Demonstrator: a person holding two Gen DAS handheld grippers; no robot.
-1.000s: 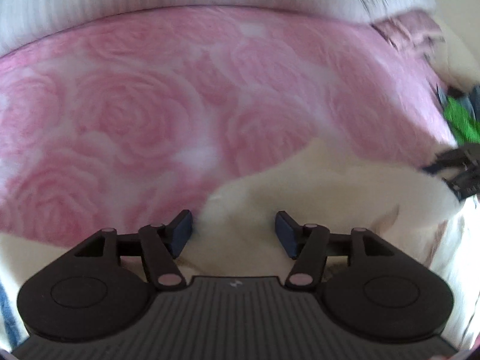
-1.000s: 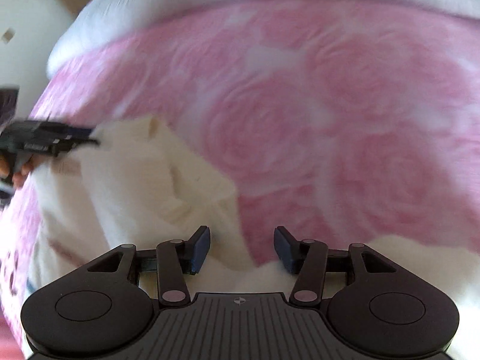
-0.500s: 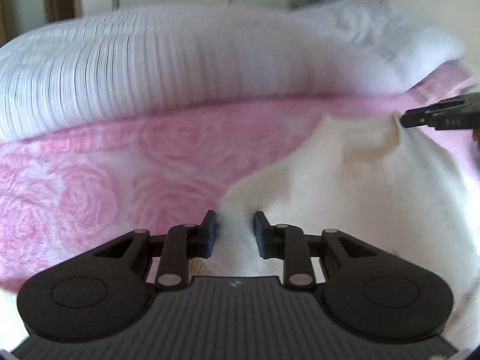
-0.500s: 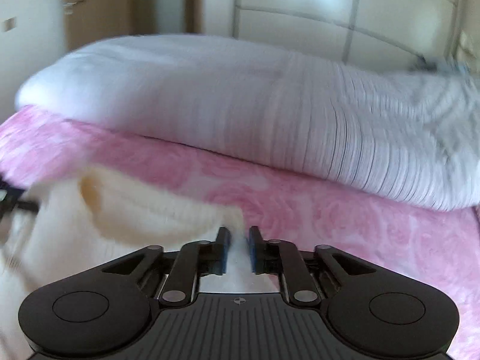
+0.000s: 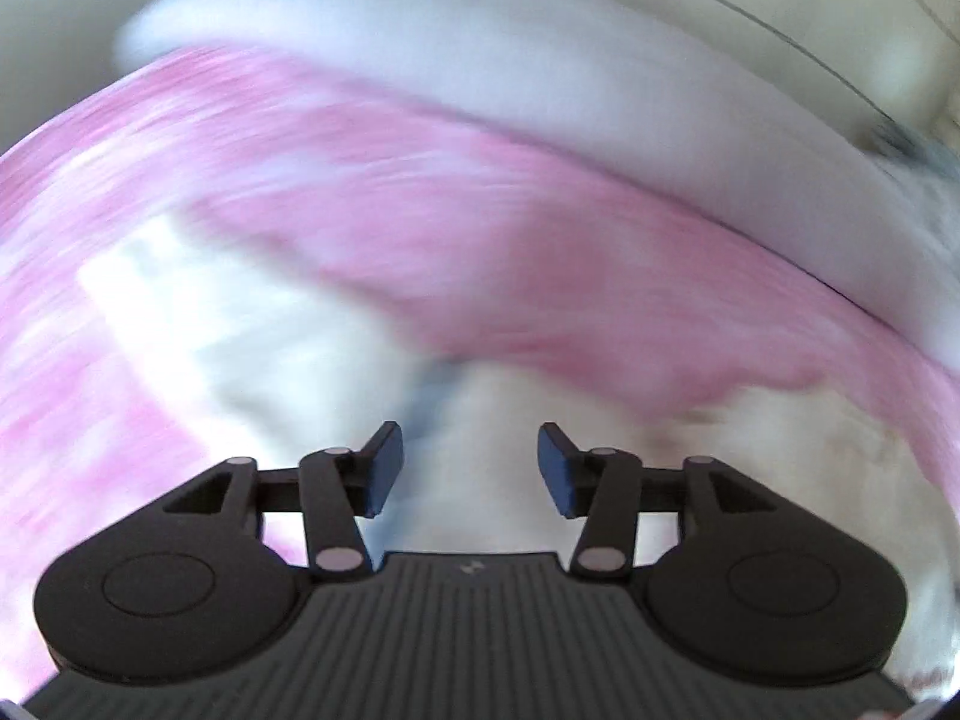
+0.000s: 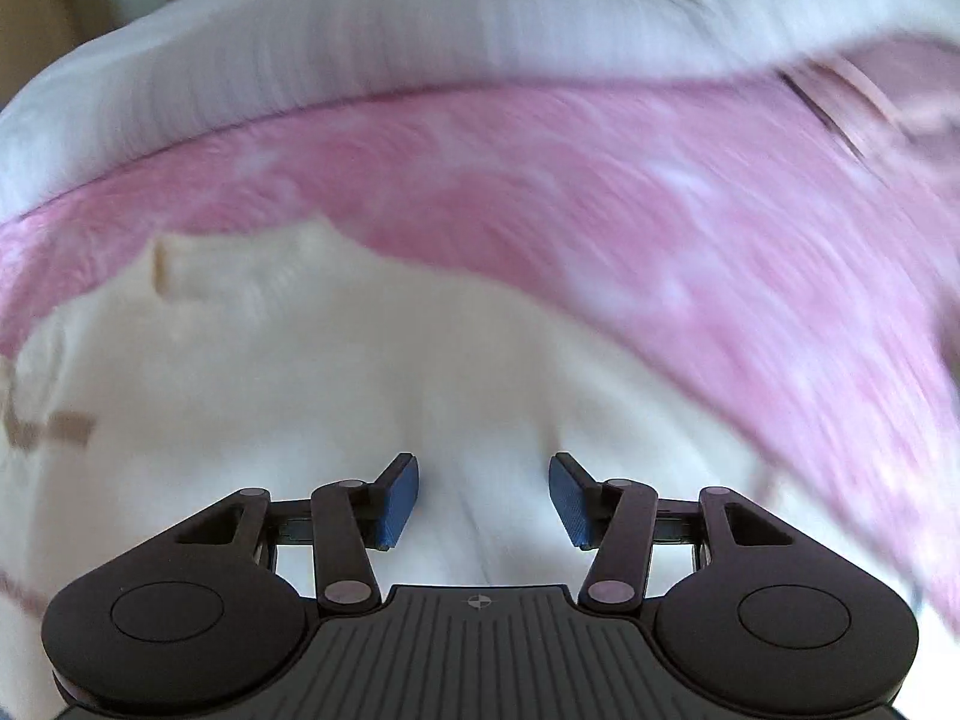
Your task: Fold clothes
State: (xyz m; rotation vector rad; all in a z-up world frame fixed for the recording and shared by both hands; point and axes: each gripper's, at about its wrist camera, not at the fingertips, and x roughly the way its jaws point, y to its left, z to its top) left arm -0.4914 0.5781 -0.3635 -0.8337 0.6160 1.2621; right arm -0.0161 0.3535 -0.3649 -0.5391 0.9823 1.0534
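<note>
left gripper [image 5: 470, 468]: gaping wide, gripping nothing
right gripper [image 6: 483, 501]: spreading wide over cream garment [image 6: 336, 396]
garment: lying on pink blanket [image 6: 630, 204], reaching toward 10 o'clock
risk: fold slackening, cloth bunching, views blurring

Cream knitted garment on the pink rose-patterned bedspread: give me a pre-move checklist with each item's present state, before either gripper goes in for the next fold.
1. Left gripper open, nothing between its blue pads: ok.
2. Right gripper open, nothing pinched: ok.
3. Cream knitted garment lying on the pink rose-patterned bedspread, not hanging from a gripper: ok.
4. Garment flat and smooth: not ok; creases run up from between the right gripper's pads, and a ribbed edge is bunched.
5. Edge to grasp next clearly seen in the left wrist view: cannot tell, heavy motion blur.
6. Garment clear of the white ribbed duvet behind: ok.
</note>
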